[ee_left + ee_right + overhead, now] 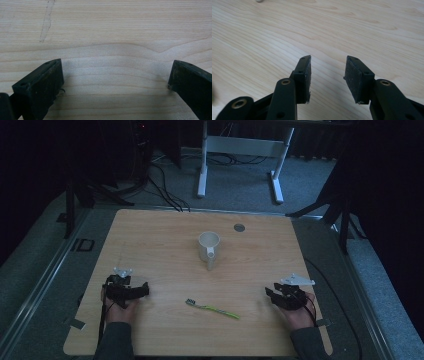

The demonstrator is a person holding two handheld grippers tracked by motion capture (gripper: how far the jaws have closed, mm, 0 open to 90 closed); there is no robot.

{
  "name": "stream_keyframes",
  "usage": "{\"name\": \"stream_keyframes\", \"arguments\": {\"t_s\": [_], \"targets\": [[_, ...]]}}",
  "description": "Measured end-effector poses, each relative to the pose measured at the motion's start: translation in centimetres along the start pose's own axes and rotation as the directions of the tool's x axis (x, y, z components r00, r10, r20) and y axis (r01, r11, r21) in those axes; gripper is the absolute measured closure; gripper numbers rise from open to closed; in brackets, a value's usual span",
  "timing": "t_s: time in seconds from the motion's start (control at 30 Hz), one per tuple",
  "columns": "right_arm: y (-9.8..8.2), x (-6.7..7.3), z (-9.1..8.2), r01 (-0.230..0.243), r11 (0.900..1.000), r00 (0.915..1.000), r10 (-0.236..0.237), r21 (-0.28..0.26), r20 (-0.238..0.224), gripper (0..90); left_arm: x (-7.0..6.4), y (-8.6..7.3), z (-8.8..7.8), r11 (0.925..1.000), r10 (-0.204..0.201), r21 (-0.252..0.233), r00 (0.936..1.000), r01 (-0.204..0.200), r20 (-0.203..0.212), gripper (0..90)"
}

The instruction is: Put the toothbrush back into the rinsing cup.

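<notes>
Wooden table [150, 240]: toothbrush [212, 309] between left claw [145, 289] and right claw [269, 294].

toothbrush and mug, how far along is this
Nothing looks done yet. The toothbrush lies flat on the table, apart from the upright mug. Nothing is in hand: the left gripper and right gripper rest near the front edge, jaws open over bare wood. Likely left: picking up the toothbrush and bringing it to the mug.

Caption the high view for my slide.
Two open black grippers flank a green toothbrush before a white mug.
</notes>
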State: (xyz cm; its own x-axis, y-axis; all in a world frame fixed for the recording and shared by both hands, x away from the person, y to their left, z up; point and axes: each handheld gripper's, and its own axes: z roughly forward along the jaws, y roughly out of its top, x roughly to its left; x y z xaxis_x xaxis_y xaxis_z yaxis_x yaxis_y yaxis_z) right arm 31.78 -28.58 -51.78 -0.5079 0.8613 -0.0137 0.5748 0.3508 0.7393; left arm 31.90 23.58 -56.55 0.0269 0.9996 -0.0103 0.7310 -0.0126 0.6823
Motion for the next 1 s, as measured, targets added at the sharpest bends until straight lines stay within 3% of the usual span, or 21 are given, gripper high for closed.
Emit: {"name": "stream_keyframes", "arguments": {"t_s": [0.33,0.53,1.0], "targets": [[2.1,0.4,0.8,0.011,0.999,0.9926,-0.005,0.043,-0.121,55.7,0.0,0.0,0.0,1.0,0.0,0.0,1.0,0.0,0.0,0.1],[3.2,1.8,1.7,0.062,0.996,0.9874,-0.053,0.058,-0.149,54.4,-0.1,0.0,0.0,1.0,0.01,0.0,0.9999,-0.01,0.006,0.1],[6.0,5.8,3.3,0.198,0.976,0.9551,-0.172,0.088,-0.241,58.0,-0.2,0.0,0.0,0.9998,0.018,0.001,0.9997,-0.018,0.014,0.2]]}}
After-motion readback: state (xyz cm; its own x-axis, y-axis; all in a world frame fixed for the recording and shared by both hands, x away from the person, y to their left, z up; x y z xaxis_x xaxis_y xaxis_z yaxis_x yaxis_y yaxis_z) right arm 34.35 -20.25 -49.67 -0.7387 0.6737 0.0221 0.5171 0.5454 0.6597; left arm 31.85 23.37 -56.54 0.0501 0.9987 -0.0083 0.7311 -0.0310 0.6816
